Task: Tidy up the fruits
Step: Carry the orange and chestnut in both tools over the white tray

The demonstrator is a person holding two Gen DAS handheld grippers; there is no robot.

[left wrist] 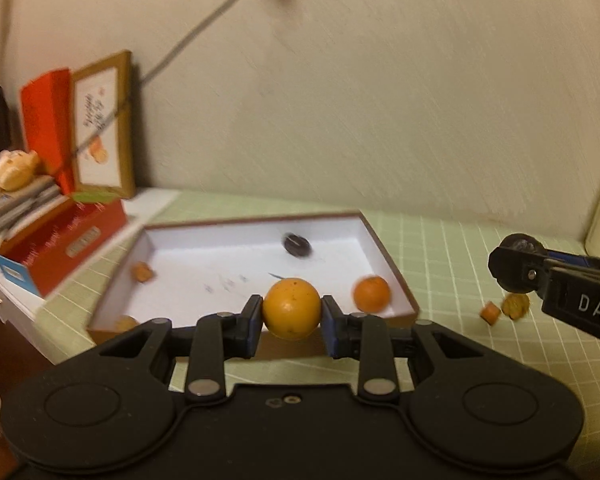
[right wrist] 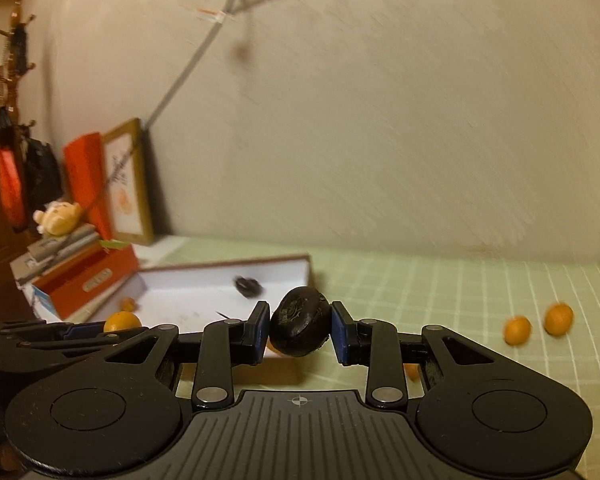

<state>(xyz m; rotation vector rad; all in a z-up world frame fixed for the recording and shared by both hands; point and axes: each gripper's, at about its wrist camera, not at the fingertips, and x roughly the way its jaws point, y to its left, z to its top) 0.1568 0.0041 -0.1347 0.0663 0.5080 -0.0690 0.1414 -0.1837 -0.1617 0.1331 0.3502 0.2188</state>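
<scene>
Fruit first: the left gripper [left wrist: 292,309] is pinching a smooth, round yellow-orange fruit [left wrist: 291,307] with a few brown specks, held up over the near edge of the white tray [left wrist: 256,228]. The right gripper [right wrist: 300,329] is clamped on a dark, wrinkled, flattish fruit [right wrist: 300,328] above the green checked cloth [right wrist: 440,292].

Count: inside the tray, one orange [left wrist: 371,293] and one more dark fruit [left wrist: 297,245]. Two small oranges [right wrist: 517,330] sit together on the cloth, off to the right.

Only readable writing: "DAS" on the right gripper's side. The red box [left wrist: 66,236] has a label, too blurry.
</scene>
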